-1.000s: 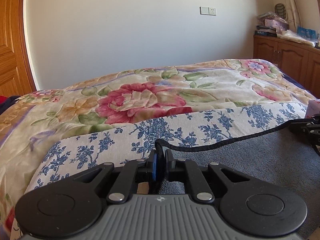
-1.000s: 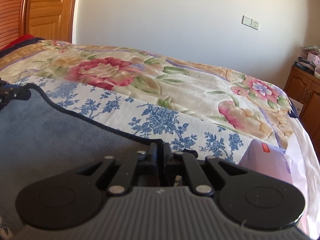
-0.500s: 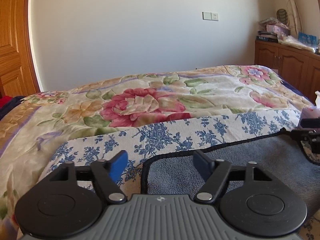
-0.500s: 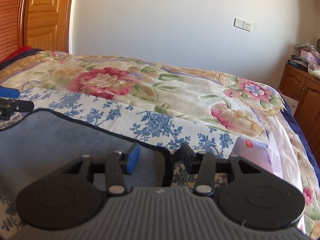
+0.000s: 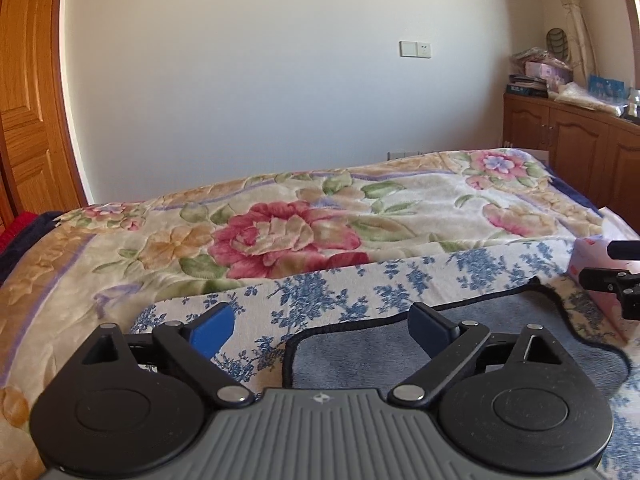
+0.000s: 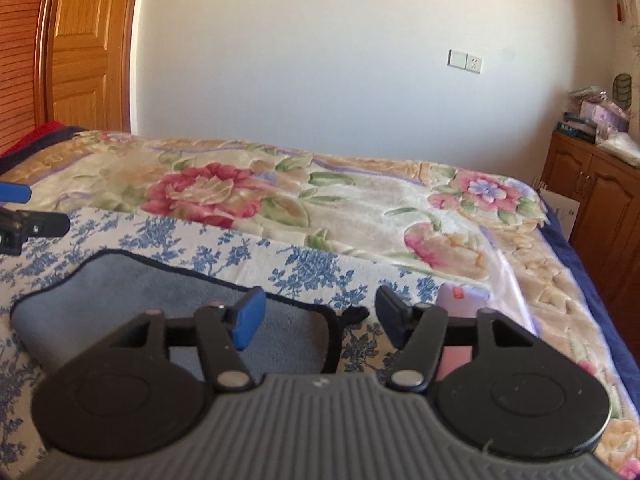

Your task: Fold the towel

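Note:
A grey towel with a black hem (image 5: pixel 420 348) lies flat on a blue-flowered white cloth (image 5: pixel 332 292) on the bed. It also shows in the right wrist view (image 6: pixel 132 300). My left gripper (image 5: pixel 320 328) is open and empty above the towel's left corner. My right gripper (image 6: pixel 318 312) is open and empty above the towel's right corner. The right gripper's tip shows at the right edge of the left wrist view (image 5: pixel 616 276). The left gripper's tip shows at the left edge of the right wrist view (image 6: pixel 24 216).
A flowered blanket (image 5: pixel 280 232) covers the bed. A pink box (image 6: pixel 460 300) lies right of the towel. Wooden cabinets (image 5: pixel 576 148) with clutter stand at the right, a wooden door (image 6: pixel 80 48) at the left, a white wall behind.
Both grippers let go of the towel's corners, opened and drew back and up. The towel's edge now lies flat on the flowered cloth.

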Tool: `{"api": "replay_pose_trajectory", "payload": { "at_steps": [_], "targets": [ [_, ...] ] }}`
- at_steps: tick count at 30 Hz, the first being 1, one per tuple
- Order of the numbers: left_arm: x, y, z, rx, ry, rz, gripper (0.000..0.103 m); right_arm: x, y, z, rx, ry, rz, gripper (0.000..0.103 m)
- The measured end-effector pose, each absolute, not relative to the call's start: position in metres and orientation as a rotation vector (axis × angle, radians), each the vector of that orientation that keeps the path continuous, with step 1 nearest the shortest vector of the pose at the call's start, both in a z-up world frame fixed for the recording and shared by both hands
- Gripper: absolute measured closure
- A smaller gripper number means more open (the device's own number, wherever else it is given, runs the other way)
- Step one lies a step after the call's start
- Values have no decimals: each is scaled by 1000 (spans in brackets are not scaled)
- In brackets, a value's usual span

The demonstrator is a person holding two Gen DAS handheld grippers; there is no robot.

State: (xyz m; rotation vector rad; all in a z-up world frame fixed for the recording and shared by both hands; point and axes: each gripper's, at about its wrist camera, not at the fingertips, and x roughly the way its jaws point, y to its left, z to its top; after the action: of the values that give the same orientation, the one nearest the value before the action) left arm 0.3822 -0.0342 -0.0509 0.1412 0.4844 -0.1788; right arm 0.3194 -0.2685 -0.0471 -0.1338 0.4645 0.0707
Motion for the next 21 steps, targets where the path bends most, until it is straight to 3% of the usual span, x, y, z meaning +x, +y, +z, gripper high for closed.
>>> {"api": "replay_pose_trajectory", "payload": {
  "at_steps": [4,9,12,21],
  "targets": [
    [372,-38,-39,152,470,-192,4,311,-268,-37,-138,442,56,19],
    [359,-41,-26,153,448,-192,4,302,-267,-26,-130,430,60,15],
    [352,-41,-19,157,437,-190,4,295,-267,-20,-128,416,59,1],
    [332,-44,-5,166,419,-199,3,278,-265,-8,-134,394,50,0]
  ]
}}
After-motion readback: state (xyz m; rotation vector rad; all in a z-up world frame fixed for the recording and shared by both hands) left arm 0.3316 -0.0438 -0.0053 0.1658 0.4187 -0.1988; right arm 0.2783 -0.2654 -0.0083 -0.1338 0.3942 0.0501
